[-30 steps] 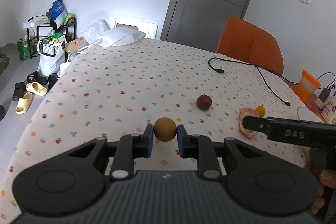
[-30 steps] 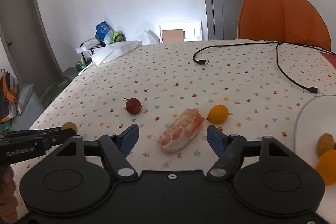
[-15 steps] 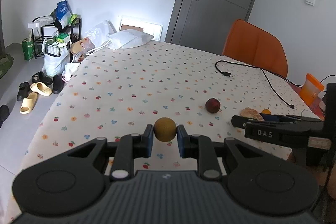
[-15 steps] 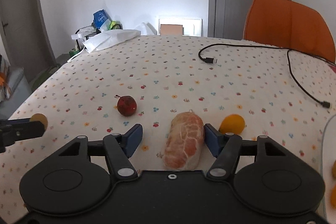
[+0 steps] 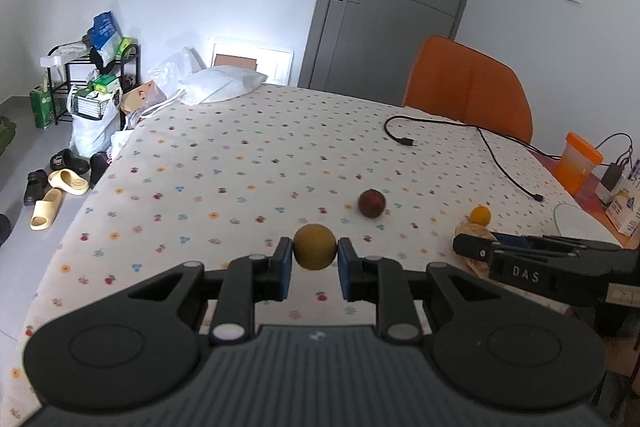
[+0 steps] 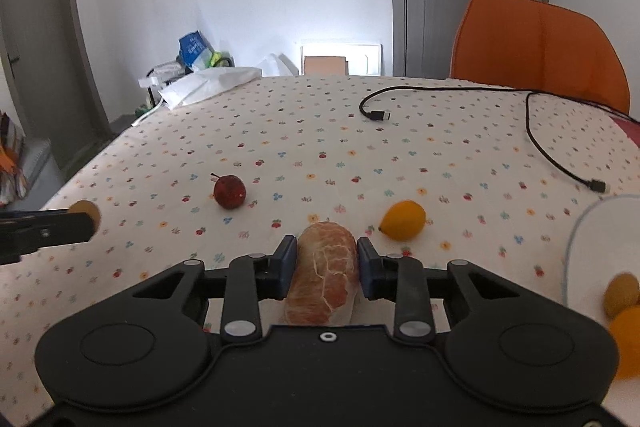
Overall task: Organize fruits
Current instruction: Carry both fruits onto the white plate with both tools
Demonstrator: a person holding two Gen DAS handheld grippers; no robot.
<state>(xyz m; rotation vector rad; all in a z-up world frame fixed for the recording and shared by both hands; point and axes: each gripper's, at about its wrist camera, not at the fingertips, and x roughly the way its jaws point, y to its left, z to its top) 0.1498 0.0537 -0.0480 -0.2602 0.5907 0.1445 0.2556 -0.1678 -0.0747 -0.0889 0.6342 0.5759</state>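
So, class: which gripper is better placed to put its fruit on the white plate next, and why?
Probably right: the right gripper is closing around the peeled citrus segment, beside the white plate. The left gripper, holding a yellow-brown fruit, is farther away.

Each tool is matte black plastic with a broad body: the left tool [image 5: 315, 259] has a ribbed grey centre panel bearing a small logo, the right tool [image 6: 327, 263] a smooth black one with a small white ring at its top edge. Both bodies carry two shallow round discs, one on each side. Two angular black linkage arms on each end in silver round pivot pins. The fingertips [image 5: 283, 269] are lined with blue pads. White letters "DAS" mark the right tool's side, seen from the left wrist.
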